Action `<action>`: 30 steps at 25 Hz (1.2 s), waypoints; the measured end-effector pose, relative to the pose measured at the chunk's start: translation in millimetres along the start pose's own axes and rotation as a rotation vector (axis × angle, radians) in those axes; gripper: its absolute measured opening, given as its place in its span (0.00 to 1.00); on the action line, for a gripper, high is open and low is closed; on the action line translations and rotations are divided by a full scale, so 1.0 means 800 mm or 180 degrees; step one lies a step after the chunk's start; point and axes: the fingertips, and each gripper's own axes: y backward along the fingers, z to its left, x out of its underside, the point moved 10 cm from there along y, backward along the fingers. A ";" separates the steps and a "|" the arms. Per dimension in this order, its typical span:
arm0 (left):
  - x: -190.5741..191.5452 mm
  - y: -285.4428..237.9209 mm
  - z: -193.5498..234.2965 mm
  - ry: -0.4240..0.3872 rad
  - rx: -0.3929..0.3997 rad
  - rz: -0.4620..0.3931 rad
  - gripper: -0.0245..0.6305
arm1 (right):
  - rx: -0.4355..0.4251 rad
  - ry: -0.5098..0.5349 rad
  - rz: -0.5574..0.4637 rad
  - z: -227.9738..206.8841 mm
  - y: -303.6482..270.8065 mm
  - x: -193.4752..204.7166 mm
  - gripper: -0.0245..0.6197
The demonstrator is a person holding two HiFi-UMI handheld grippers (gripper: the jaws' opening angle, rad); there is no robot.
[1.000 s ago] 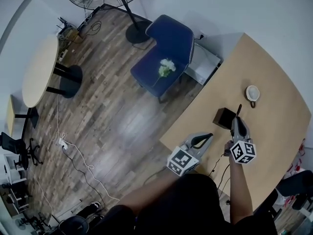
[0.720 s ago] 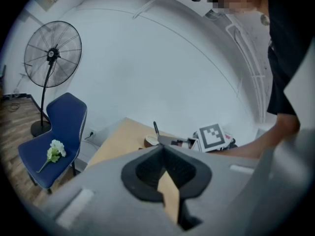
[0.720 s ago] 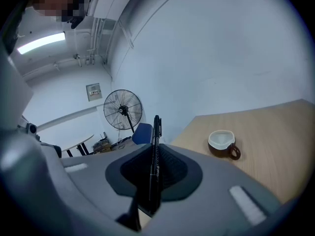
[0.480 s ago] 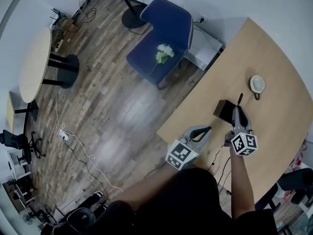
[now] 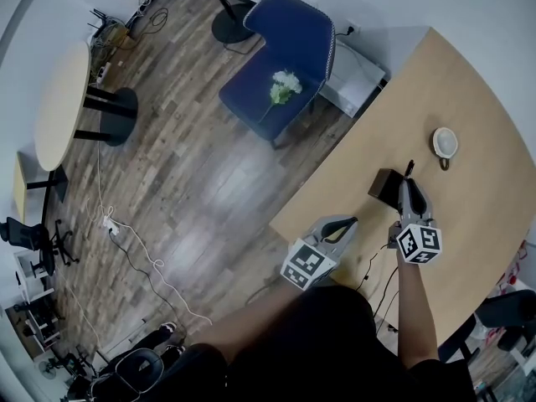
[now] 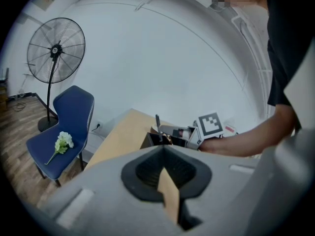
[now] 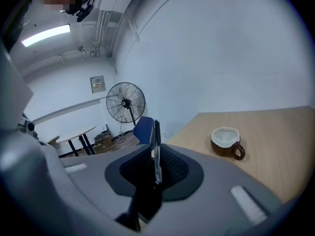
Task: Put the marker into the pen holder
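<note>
While a white flower [image 5: 285,85] lies on the blue chair [image 5: 295,33] at far left, the left tool [image 5: 347,224] hangs pressed together and empty at the worktop [image 5: 473,90] edge; next the dark pen holder [image 5: 385,185], then the right tool [image 5: 408,188] pinching the marker [image 5: 409,171] upright beside it, jaws just easing apart; a brown cup [image 5: 444,143] stands farther right

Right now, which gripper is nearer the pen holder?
Right. The right gripper, jaws just opening with the marker between them, is right beside the pen holder; the left gripper sits back at the table edge.
</note>
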 end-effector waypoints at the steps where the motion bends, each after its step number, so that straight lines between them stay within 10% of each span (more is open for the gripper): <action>1: 0.001 0.001 0.000 -0.0003 -0.0003 -0.0002 0.04 | -0.0016 0.0009 0.0007 0.000 0.000 0.000 0.13; 14: -0.019 0.032 -0.027 -0.0184 0.0015 -0.0107 0.04 | -0.0049 -0.0071 -0.0028 0.019 0.040 -0.015 0.13; 30: 0.006 0.161 -0.143 -0.0289 0.0166 -0.0592 0.04 | 0.0372 0.0333 -0.0053 0.184 0.325 -0.040 0.04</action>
